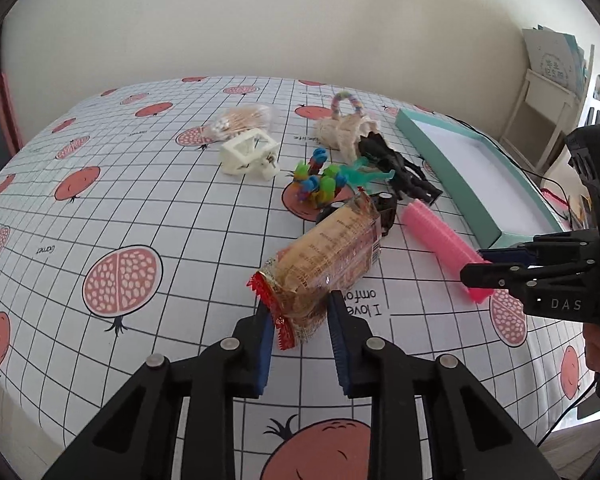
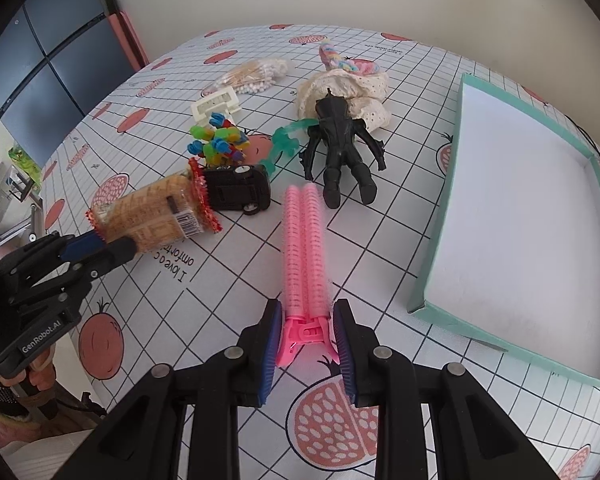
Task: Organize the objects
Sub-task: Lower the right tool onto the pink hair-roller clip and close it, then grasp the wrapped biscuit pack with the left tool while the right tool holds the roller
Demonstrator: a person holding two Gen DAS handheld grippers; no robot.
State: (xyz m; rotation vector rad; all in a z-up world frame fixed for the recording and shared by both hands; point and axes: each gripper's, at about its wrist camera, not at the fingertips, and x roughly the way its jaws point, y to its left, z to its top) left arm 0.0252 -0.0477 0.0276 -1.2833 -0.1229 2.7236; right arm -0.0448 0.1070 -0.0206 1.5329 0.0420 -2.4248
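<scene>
A wrapped biscuit packet (image 1: pixel 324 258) with red crimped ends lies on the pomegranate-print cloth; it also shows in the right wrist view (image 2: pixel 152 212). My left gripper (image 1: pixel 300 320) is open, its jaws on either side of the packet's near end. A pink hair-roller clip (image 2: pixel 304 240) lies lengthwise, also seen in the left wrist view (image 1: pixel 440 240). My right gripper (image 2: pixel 306 330) is open, its jaws straddling the clip's pink handle. An empty teal box lid (image 2: pixel 440 240) with a white floor lies to the right.
A pile sits mid-table: black toy car (image 2: pixel 236 190), black figure (image 2: pixel 340 144), colourful plastic pieces (image 2: pixel 216 140), translucent green figure (image 2: pixel 284 140), cream lace cloth (image 2: pixel 352 84), white plastic cube (image 1: pixel 250 152), bag of cotton swabs (image 1: pixel 240 118). A shelf (image 1: pixel 548 96) stands far right.
</scene>
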